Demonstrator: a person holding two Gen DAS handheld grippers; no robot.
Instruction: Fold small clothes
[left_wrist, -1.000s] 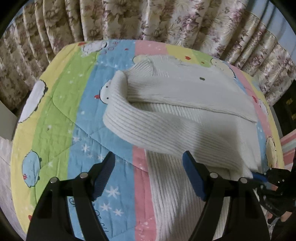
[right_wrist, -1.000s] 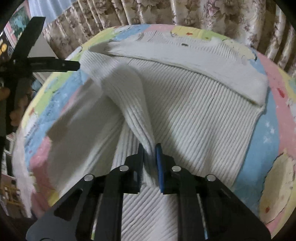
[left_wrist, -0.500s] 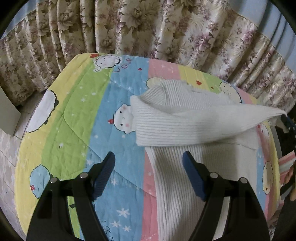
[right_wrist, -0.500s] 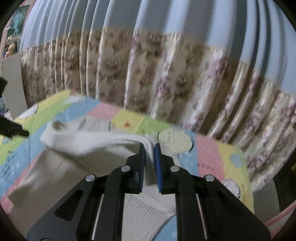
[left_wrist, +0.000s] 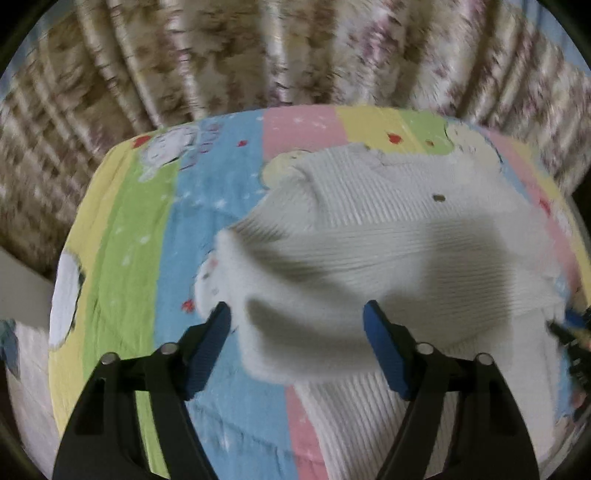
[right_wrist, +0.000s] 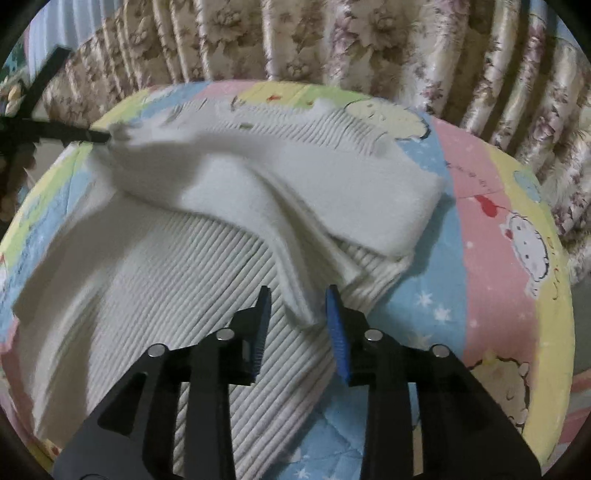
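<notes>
The left gripper (left_wrist: 295, 325) stands wide open, a blurred sleeve fold between its blue pads; the right gripper (right_wrist: 298, 314), parted narrowly, flanks the sleeve's cuff. The white ribbed knit sweater (right_wrist: 177, 280) lies on the pastel striped cartoon quilt (right_wrist: 491, 236), floral pleated curtains (right_wrist: 369, 40) beyond.

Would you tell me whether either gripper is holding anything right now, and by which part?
Nothing is held: the left gripper and right gripper are open around the white ribbed knit sweater's sleeve.

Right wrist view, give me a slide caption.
Right gripper, jaws open, releases a sleeve across the white ribbed sweater.
</notes>
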